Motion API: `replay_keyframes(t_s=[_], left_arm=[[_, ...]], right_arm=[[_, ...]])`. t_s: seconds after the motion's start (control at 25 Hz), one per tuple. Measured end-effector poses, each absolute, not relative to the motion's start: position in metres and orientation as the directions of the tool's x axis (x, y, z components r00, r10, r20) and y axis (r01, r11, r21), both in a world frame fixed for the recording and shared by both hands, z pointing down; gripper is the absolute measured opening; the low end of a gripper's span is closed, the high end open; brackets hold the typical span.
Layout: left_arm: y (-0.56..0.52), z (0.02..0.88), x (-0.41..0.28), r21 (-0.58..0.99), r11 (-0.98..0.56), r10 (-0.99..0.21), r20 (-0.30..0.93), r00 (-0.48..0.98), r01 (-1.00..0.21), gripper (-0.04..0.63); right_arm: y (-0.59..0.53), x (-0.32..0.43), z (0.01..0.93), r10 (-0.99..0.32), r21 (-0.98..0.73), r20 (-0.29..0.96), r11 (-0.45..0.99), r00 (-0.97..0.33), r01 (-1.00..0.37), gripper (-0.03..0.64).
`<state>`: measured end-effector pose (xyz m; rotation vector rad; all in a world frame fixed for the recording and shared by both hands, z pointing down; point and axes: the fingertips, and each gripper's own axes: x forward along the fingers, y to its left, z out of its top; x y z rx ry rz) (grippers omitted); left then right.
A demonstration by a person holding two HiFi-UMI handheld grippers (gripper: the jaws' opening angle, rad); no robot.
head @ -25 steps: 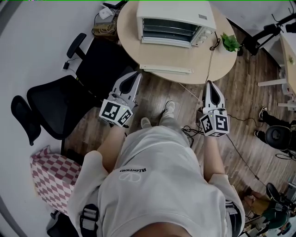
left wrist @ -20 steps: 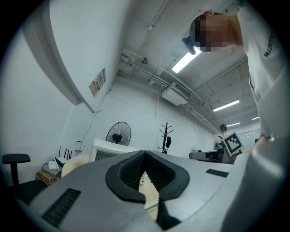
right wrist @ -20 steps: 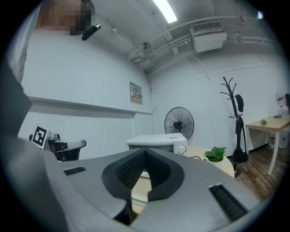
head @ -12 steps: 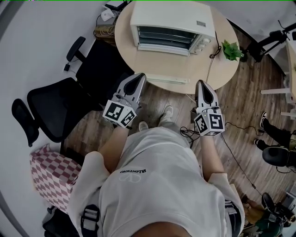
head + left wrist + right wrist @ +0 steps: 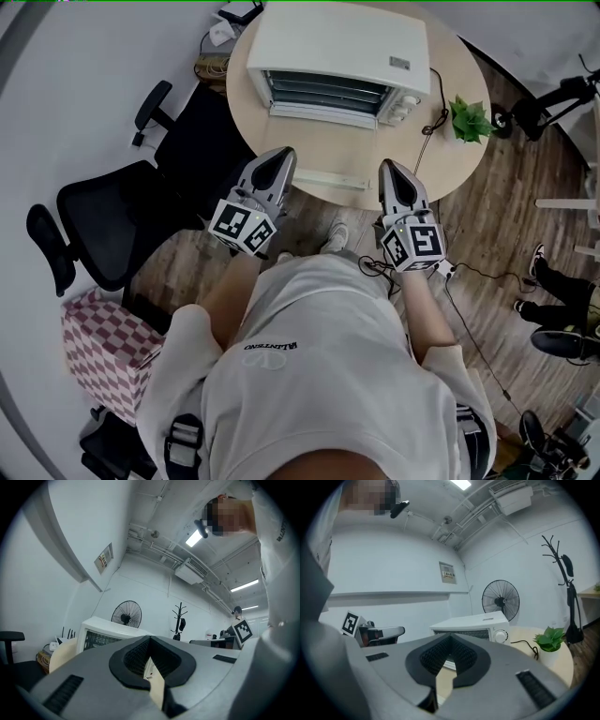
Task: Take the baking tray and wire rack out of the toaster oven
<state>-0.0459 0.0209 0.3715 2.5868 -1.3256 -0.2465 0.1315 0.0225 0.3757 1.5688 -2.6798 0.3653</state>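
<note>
L gripper (image 5: 278, 157) & R gripper (image 5: 390, 167), jaws together on nothing, have been brought up to the table (image 5: 455, 155) edge. Oven (image 5: 337, 52) is set mid-table, door apparently shut. Tray & rack judged still inside, approach only.

White toaster oven (image 5: 337, 47) stands upright on the round table (image 5: 441, 155), wire rack (image 5: 323, 91) inside it

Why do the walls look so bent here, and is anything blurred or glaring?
Head view: the wide lens bows the round table and wooden floor towards the edges; colours are dull, detail is sharp. Left gripper view: fisheye inside a black rim, ceiling lights burn out white, the toaster oven stays clear. Right gripper view: same round frame, fan crisp.
</note>
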Motion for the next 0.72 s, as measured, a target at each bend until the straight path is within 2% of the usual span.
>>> replay_keyframes(t_s=[0.32, 0.72], left_arm=[[-0.009, 0.373, -0.005, 0.27, -0.511, -0.853, -0.045, 0.519, -0.816, 0.001], [-0.02, 0.384, 0.017, 0.297, -0.483, -0.859, 0.024, 0.512, -0.824, 0.0]], right_arm=[[-0.007, 0.133, 0.389, -0.764, -0.248, 0.125, 0.594, -0.633, -0.765, 0.002], [-0.026, 0.145, 0.401, -0.739, -0.321, 0.114, 0.605, -0.663, -0.729, 0.002]])
